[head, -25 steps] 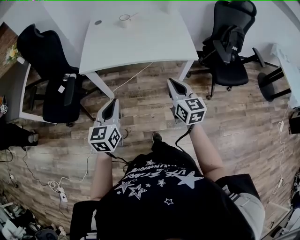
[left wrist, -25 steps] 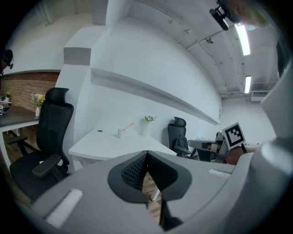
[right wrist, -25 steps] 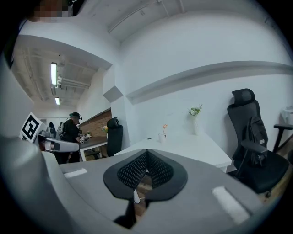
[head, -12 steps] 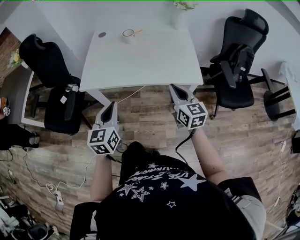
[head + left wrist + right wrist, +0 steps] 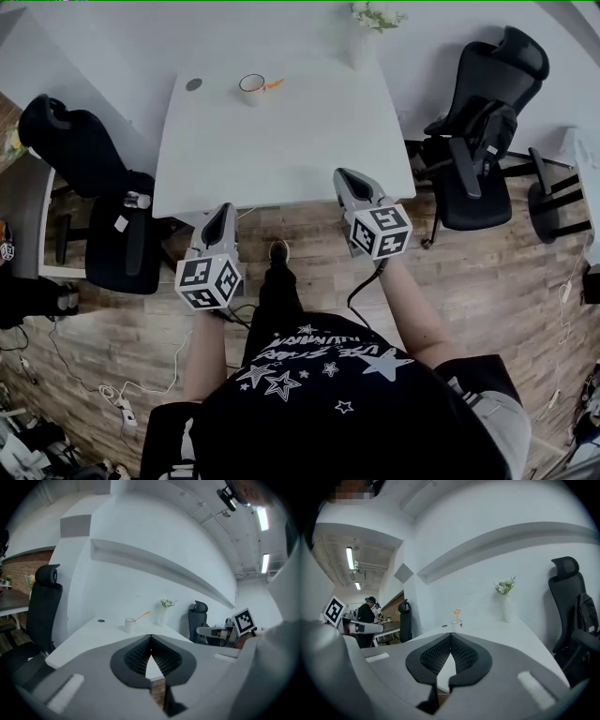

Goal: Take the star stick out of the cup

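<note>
A white cup [image 5: 250, 89] stands near the far edge of a white table [image 5: 281, 141], with an orange star stick [image 5: 271, 85] leaning out of it to the right. The cup [image 5: 130, 625] and stick [image 5: 143, 615] appear far off in the left gripper view; the right gripper view shows the cup [image 5: 456, 626] with the star [image 5: 457, 612] on top. My left gripper [image 5: 219, 215] hangs at the table's near edge, jaws together and empty. My right gripper [image 5: 346, 177] reaches just over the near edge, shut and empty. Both are far from the cup.
A vase with flowers [image 5: 367, 28] stands at the table's far right corner and a small round dark disc [image 5: 194, 84] lies left of the cup. Black office chairs [image 5: 94, 187] [image 5: 483, 141] flank the table. Cables [image 5: 122, 375] lie on the wooden floor. A person [image 5: 368, 616] stands in the background.
The view has advanced toward the table: the cup and table now sit lower and nearer, and both grippers have come up to the table's near edge. Both stay shut.
</note>
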`<state>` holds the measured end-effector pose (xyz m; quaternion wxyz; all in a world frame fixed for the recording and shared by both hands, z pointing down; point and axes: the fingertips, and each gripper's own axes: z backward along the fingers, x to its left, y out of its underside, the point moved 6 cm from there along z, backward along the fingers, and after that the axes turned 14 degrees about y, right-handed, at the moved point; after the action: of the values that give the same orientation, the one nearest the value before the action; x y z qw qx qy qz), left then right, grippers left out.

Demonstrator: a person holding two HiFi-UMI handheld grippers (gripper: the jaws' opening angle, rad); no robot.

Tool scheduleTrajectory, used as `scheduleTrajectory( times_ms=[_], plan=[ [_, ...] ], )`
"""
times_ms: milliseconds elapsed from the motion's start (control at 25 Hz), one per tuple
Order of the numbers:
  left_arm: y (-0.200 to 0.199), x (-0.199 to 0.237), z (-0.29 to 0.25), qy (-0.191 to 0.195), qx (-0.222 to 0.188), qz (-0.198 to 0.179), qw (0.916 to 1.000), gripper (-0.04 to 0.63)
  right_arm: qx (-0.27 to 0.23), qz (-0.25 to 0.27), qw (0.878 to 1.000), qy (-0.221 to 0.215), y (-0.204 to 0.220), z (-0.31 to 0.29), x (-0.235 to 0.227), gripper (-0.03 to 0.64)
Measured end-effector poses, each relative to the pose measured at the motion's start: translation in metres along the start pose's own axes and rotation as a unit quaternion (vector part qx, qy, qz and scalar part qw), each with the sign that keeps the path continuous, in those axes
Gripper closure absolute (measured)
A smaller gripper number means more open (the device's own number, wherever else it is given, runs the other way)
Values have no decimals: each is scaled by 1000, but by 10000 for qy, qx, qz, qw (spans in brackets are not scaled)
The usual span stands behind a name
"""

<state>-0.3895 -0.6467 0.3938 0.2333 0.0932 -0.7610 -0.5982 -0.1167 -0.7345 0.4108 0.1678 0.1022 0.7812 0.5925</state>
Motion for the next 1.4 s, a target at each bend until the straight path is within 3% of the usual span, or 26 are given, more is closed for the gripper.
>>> scheduleTrajectory(
  times_ms=[520, 840, 1120, 1400],
  plan=[
    [-45, 94, -116, 508, 193, -16, 9985, 592, 304, 16, 9984, 481, -27, -144, -1, 600],
    [-61, 145, -161, 643, 279, 101, 9975, 592, 464, 44, 9976, 516, -28, -219, 11, 594],
    [-63, 179, -186, 716, 437, 215, 9962, 592, 683, 235, 9972, 174, -19, -267, 32, 449],
    [-62, 200, -203, 754, 496, 317, 9954, 592, 473, 285, 9983, 193, -21, -295, 43, 447]
  ],
)
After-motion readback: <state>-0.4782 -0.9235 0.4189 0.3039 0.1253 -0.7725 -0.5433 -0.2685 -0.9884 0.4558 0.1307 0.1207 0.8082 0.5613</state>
